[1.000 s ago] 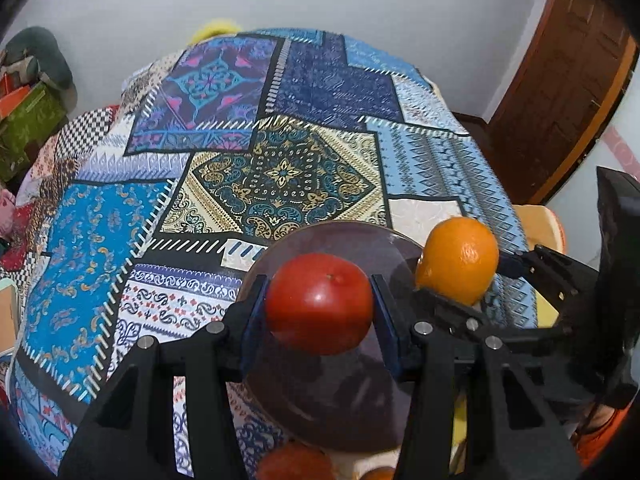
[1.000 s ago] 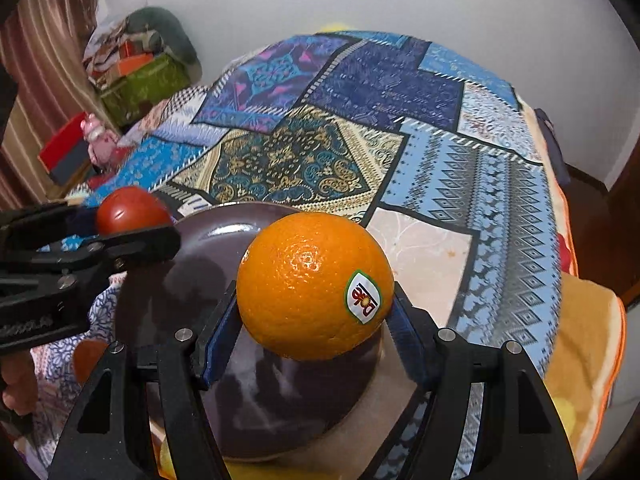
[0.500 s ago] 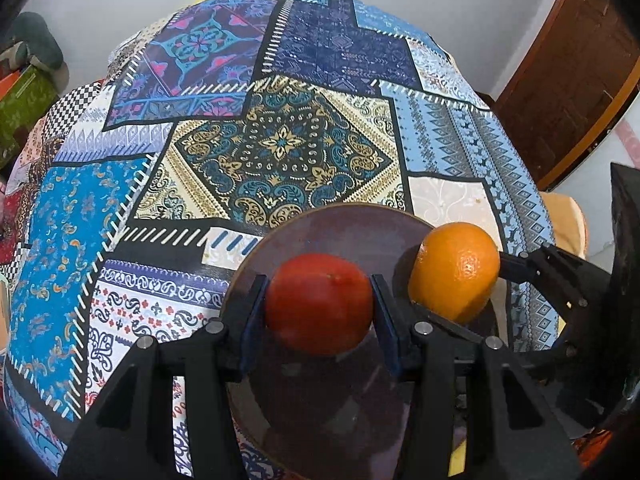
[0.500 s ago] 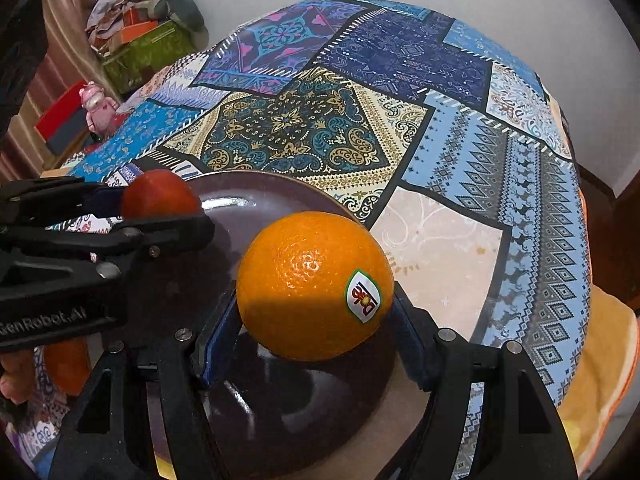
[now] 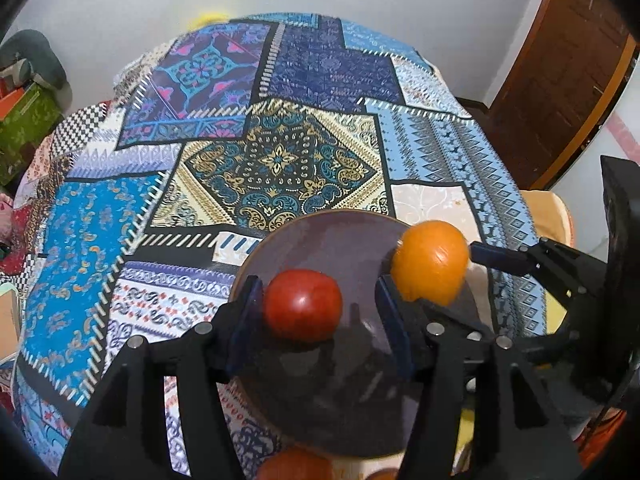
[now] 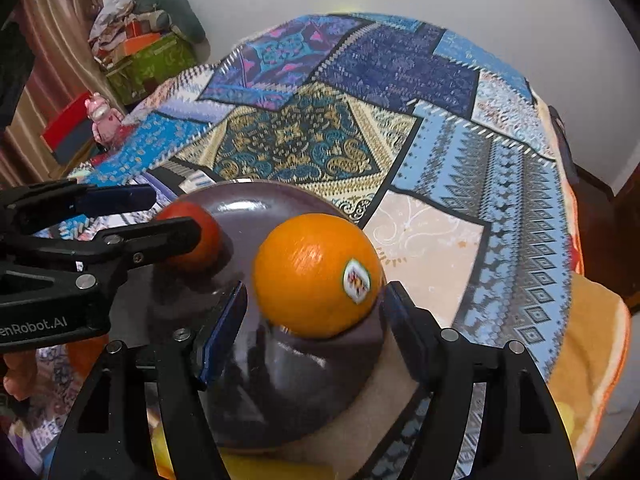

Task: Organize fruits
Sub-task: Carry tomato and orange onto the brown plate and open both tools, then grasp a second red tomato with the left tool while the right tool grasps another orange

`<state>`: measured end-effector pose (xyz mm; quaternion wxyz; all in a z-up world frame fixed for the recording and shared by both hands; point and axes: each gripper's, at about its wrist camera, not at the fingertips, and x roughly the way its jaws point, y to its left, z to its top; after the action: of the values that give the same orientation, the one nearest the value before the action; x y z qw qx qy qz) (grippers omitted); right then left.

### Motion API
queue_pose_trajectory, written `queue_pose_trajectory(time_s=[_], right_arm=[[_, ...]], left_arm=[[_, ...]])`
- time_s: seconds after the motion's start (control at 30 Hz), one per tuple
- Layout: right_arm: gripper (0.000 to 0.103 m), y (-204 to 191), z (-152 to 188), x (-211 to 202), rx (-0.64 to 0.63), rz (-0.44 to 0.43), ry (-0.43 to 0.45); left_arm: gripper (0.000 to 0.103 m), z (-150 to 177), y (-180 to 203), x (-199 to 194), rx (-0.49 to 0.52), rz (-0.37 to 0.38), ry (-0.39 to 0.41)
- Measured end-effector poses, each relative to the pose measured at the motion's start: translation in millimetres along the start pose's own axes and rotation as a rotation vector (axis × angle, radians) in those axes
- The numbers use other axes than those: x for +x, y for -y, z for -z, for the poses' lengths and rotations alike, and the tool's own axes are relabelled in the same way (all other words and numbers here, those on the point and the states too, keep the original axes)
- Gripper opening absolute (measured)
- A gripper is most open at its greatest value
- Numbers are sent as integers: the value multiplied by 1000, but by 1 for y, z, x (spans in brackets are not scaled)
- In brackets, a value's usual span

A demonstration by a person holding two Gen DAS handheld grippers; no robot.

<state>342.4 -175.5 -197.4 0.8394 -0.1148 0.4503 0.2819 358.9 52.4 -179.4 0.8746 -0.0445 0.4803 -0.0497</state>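
A dark brown plate (image 5: 352, 240) lies on the patchwork cloth, also in the right wrist view (image 6: 256, 200). A red tomato (image 5: 302, 304) rests on the plate between the fingers of my left gripper (image 5: 320, 312), which is open with a gap on the right side. The tomato also shows in the right wrist view (image 6: 200, 236). An orange (image 6: 316, 276) with a sticker sits on the plate's right part between the fingers of my right gripper (image 6: 316, 316), which is open. The orange also shows in the left wrist view (image 5: 430, 266).
More orange and red fruit (image 5: 296, 464) lies at the near edge below the plate. A yellow fruit (image 6: 248, 464) lies near the right gripper's base. Boxes and toys (image 6: 140, 52) stand left of the bed. A wooden door (image 5: 560, 60) is on the right.
Both grippers have opened and let go of their fruit over the plate. The tomato and the orange have dropped onto the plate; the orange looks blurred from motion.
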Motion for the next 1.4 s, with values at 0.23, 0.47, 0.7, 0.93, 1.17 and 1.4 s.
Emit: queue_pose_trajectory(time_s=[0.23,0.47,0.7,0.93,1.17,1.4], right_arm=[[68,-3,8,-46,1,17,79],[69,3,27,-91,32,54,154],[70,14,59,-117,86,87,175],[71,24,101,-122,146,107,141],[71,38,138,-103,213,117,58],[71,47,156,-83,274,95,1]], left_arm=[[58,12,-1,-51,4,1,77],[58,37,-3,-96,19,-18,131],[60,70,-12,-117,-3,-22,134],[60,105,-18,-112,-14,-23,80],[60,127,-18,-95,-15,0,23],[60,130,-18,-69,-42,21,-21]])
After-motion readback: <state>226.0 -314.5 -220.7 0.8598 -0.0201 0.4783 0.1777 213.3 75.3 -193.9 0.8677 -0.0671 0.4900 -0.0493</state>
